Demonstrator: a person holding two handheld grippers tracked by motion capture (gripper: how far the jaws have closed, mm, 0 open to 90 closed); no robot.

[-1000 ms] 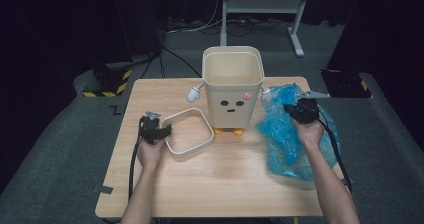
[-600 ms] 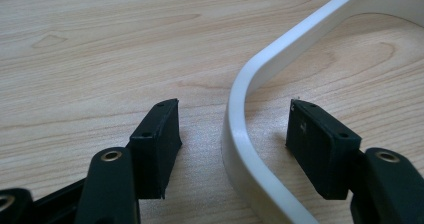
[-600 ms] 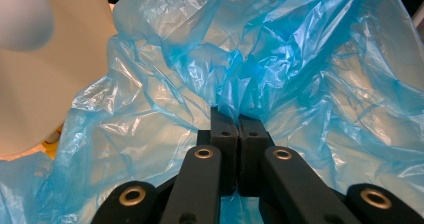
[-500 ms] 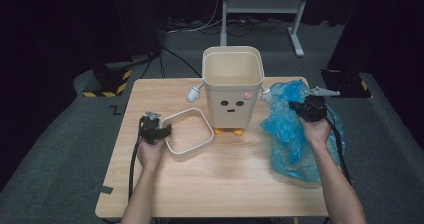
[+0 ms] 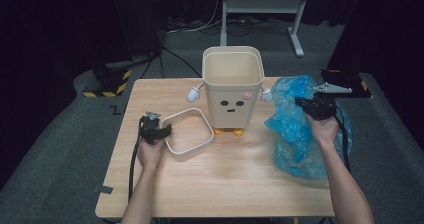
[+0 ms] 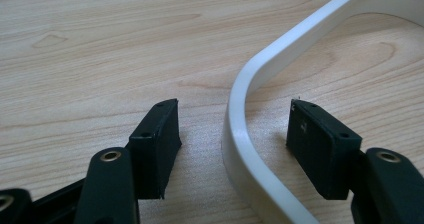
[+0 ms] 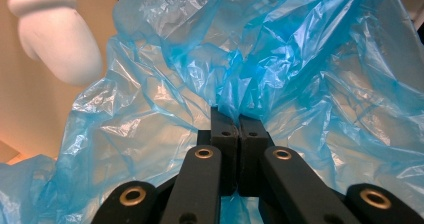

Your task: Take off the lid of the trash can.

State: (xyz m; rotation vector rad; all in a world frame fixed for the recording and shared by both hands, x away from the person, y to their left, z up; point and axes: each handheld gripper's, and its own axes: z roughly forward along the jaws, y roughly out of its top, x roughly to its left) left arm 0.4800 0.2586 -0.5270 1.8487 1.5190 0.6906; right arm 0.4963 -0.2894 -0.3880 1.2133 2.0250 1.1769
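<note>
A cream bin (image 5: 232,89) with a face and small arms stands at the table's far middle. Its loose cream rim ring (image 5: 186,155) lies flat to its left. My left gripper (image 5: 167,130) rests at the ring's left side. In the left gripper view the left gripper (image 6: 233,107) is open, its jaws straddling the ring's wall (image 6: 300,39) with a gap on each side. My right gripper (image 5: 300,103) is shut on a fold of the blue plastic bag (image 5: 292,129), holding it up right of the bin. The pinched bag (image 7: 280,59) bunches above the right gripper (image 7: 238,116).
The wooden table (image 5: 225,184) has bare room in front of the bin. One white arm of the bin (image 7: 55,39) sticks out close to the bag. A metal stand (image 5: 260,6) and cables lie on the floor beyond the table.
My right hand has risen with the bag, pulling its top higher beside the bin. The left hand and ring have not moved.
</note>
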